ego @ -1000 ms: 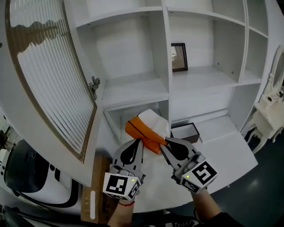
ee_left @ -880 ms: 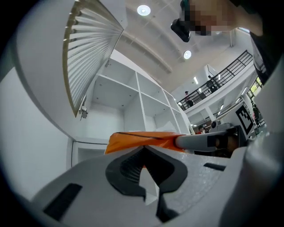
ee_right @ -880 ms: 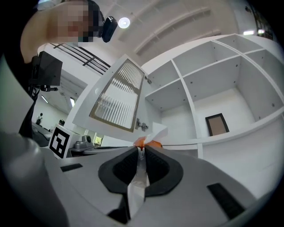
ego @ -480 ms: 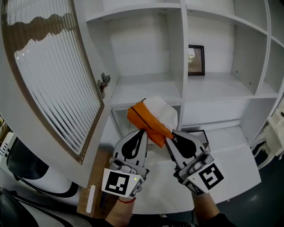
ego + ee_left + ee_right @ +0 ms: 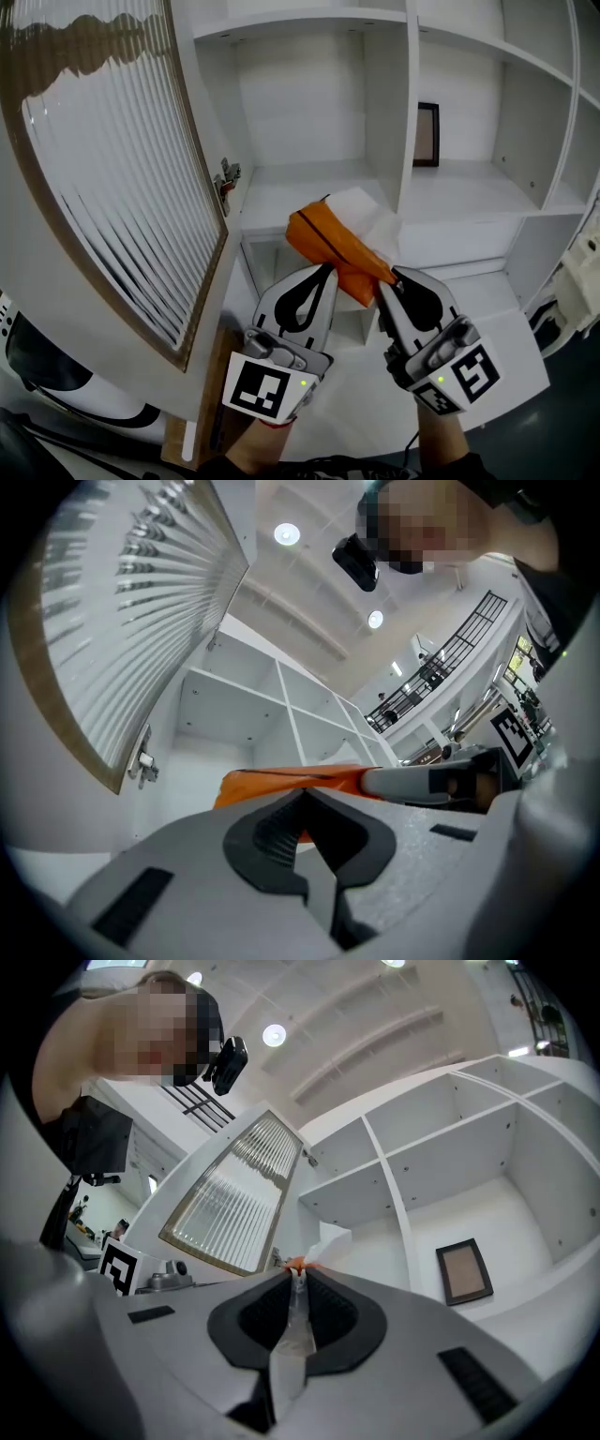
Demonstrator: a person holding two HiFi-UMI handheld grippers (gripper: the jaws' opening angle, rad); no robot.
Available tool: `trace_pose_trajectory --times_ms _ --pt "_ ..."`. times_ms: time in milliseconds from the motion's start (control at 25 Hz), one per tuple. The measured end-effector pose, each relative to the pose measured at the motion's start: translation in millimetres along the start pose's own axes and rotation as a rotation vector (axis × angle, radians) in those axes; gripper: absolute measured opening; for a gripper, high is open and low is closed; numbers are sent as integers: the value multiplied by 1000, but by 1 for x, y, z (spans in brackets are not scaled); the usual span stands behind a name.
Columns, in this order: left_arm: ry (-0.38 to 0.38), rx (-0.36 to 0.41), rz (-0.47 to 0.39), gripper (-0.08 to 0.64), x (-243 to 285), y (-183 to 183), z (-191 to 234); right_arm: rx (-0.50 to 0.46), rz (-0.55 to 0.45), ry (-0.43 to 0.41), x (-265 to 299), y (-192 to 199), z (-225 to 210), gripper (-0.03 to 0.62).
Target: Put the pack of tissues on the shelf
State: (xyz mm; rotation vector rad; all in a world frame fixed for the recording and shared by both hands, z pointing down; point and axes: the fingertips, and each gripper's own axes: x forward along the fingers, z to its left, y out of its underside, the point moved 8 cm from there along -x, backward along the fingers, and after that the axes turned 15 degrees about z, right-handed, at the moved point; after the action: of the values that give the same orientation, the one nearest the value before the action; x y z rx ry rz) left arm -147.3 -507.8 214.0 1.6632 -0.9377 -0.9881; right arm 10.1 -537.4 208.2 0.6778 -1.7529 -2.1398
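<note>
The pack of tissues (image 5: 339, 242) is orange with white tissue at its top, held in the air in front of the white shelf unit (image 5: 300, 183). My left gripper (image 5: 327, 269) is shut on the pack's lower left edge, and orange wrapper (image 5: 281, 782) shows between its jaws. My right gripper (image 5: 386, 276) is shut on the lower right edge, with a strip of clear wrapper (image 5: 292, 1321) pinched between its pads. The pack hangs level with the open compartment behind the glass door.
An open cabinet door (image 5: 103, 169) with ribbed glass swings out at the left, its hinge (image 5: 225, 178) by the compartment's edge. A dark picture frame (image 5: 427, 134) leans at the back of the right compartment. A white counter (image 5: 511, 328) lies below, with white furniture (image 5: 581, 267) at the far right.
Both grippers have risen together with the pack, from near the counter up to the level of the open compartment. The grip has not changed.
</note>
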Motion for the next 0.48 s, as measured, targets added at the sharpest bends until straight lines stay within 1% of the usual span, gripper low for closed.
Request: trace_pose_trajectory --times_ms 160,280,360,480 --pt "25 8 -7 8 9 2 10 12 19 31 13 0 -3 21" --pt "37 1 -1 8 16 5 21 24 1 33 29 -8 -4 21" --pt "37 -1 1 8 20 7 28 -5 20 52 37 -10 -5 21" --pt "42 -17 5 8 28 10 38 -64 102 106 49 -7 -11 22"
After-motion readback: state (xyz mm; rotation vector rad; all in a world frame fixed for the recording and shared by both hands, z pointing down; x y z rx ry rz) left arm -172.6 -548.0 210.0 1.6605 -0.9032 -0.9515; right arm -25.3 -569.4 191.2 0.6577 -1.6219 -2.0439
